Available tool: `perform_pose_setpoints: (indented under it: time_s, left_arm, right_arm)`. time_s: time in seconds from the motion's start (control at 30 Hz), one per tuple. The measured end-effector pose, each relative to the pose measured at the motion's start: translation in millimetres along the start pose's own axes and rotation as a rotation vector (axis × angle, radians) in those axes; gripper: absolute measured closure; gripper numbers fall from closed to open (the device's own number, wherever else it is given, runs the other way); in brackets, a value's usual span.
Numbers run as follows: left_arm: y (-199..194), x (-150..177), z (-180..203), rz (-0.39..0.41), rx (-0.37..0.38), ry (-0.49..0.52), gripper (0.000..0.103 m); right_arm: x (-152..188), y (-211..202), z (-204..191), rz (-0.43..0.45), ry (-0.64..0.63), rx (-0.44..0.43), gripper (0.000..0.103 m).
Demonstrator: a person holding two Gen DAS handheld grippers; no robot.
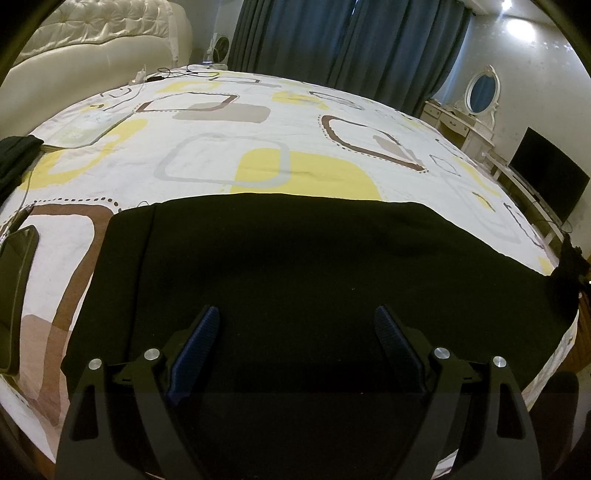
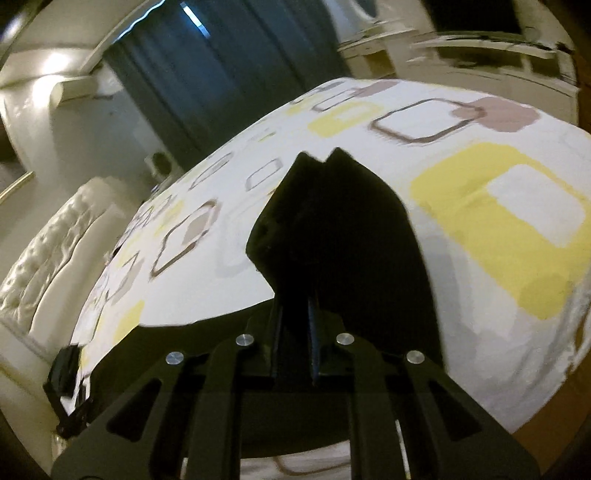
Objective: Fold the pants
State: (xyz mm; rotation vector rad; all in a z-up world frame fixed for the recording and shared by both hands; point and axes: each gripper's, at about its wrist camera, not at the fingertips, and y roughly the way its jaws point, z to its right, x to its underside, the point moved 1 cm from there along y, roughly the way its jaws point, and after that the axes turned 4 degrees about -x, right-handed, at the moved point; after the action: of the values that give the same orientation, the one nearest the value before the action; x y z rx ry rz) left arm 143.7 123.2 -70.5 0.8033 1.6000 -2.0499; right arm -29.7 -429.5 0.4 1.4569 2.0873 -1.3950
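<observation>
Black pants (image 1: 295,266) lie spread flat across the near part of the patterned bedspread (image 1: 229,122). My left gripper (image 1: 297,317) is open just above the pants, its blue-padded fingers (image 1: 207,332) wide apart and empty. In the right wrist view my right gripper (image 2: 295,306) is shut on a raised end of the black pants (image 2: 332,221), which stands up in front of the camera over the bedspread (image 2: 480,206). The right wrist view is blurred by motion.
A dark phone or tablet (image 1: 14,295) lies at the bed's left edge, with another dark garment (image 1: 14,155) further back. Cables and a charger (image 1: 162,74) lie near the cream headboard (image 1: 92,33). A dresser with mirror (image 1: 476,107) and a TV (image 1: 546,177) stand to the right.
</observation>
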Motion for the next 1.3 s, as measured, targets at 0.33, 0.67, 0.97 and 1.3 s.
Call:
perform_pose_setpoints:
  time_s: [0.33, 0.67, 0.97, 1.3]
  left_arm:
    - [0, 0, 0, 0.001, 0.0, 0.0, 0.018]
    - [1, 0, 1, 0.002, 0.002, -0.001, 0.018]
    - [0, 0, 1, 0.004, 0.005, -0.002, 0.018]
    - [1, -1, 2, 0.005, 0.006, 0.001, 0.018]
  right_arm:
    - [31, 42, -70, -0.114, -0.092, -0.12, 0.092]
    - [57, 73, -124, -0.195, -0.15, -0.219, 0.092]
    - [88, 94, -172, -0.281, -0.214, -0.302, 0.092]
    - [118, 112, -209, -0.359, -0.272, -0.367, 0.091]
